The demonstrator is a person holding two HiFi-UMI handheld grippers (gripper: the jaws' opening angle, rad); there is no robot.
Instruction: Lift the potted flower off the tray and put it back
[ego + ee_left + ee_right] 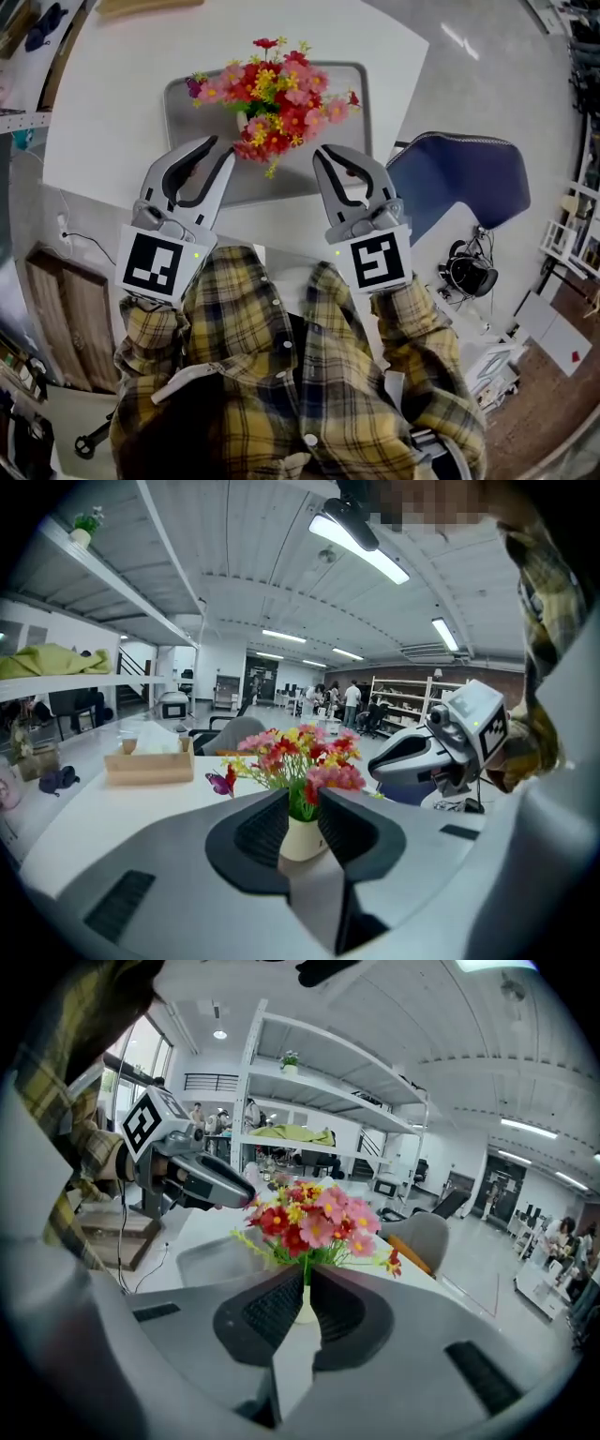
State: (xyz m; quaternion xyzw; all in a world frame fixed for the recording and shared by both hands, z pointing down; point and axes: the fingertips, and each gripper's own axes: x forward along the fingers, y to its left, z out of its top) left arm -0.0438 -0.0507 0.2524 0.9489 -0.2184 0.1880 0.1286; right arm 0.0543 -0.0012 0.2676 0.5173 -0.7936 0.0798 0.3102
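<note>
The potted flower (275, 103), a bunch of red, pink and yellow blooms in a small cream pot (302, 838), stands upright on the grey tray (187, 112) on a white table. Both grippers hover at the tray's near edge, short of the pot. My left gripper (222, 146) is to the pot's left. In the left gripper view its jaws (302, 799) stand a little apart, with the pot showing through the gap beyond them and nothing between the pads. My right gripper (323, 153) is to the pot's right, and its jaws (307, 1283) are shut on nothing.
A blue chair (464, 178) stands right of the table. A wooden tissue box (150, 761) sits at the table's far side, behind the tray. Headphones (469, 272) lie on a low surface at the lower right. The table's near edge runs just below the grippers.
</note>
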